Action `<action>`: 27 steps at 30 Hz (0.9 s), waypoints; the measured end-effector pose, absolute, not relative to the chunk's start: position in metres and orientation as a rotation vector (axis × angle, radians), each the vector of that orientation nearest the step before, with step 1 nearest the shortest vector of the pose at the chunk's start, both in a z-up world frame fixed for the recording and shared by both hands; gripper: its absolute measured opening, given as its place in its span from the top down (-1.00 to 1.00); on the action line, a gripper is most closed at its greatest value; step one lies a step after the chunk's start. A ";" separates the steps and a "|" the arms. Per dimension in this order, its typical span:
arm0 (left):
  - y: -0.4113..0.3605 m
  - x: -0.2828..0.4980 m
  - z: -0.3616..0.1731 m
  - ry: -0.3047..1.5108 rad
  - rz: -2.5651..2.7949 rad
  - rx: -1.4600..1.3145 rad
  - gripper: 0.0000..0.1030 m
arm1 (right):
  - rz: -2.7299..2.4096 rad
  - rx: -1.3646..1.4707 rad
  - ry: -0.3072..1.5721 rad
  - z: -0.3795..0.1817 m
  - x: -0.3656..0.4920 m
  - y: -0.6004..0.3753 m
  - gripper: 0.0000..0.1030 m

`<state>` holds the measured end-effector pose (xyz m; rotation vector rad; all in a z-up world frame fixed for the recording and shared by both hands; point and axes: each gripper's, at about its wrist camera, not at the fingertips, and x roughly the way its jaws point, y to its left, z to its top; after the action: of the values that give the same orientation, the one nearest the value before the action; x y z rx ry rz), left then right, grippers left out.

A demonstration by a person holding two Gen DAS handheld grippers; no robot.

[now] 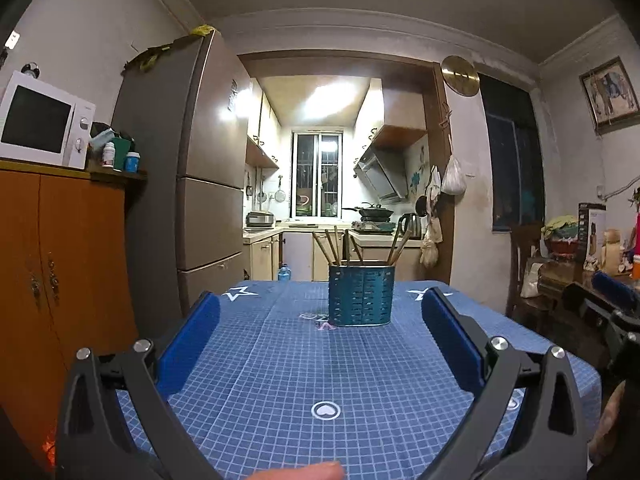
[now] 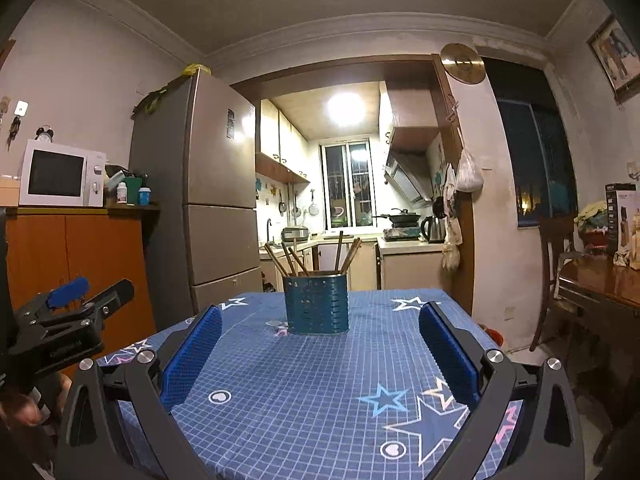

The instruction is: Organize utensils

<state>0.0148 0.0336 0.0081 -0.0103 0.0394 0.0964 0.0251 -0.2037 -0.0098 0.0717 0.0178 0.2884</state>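
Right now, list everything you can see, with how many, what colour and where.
utensil holder: one, teal, perforated, upright on the far middle of the table
chopsticks: several, brown, standing in the holder; exact count unclear
tablecloth: one, blue grid with stars, covering the table
fridge: one, grey, behind the table on the left
microwave: one, white, on the orange cabinet
kettle: one, silver, on the kitchen counter
pan: one, black, on the stove
wall picture: one, framed, right wall
left tongs: blue pads, open, empty, above the near table
right tongs: blue pads, open, empty
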 end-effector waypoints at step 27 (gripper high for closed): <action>0.032 0.016 0.001 0.140 0.105 0.005 -0.89 | 0.288 0.043 0.080 -0.022 0.019 -0.190 -0.91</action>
<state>0.0159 0.0317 0.0006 0.0047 0.1401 0.1051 0.0192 -0.1903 -0.0223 0.0433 0.0805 0.2875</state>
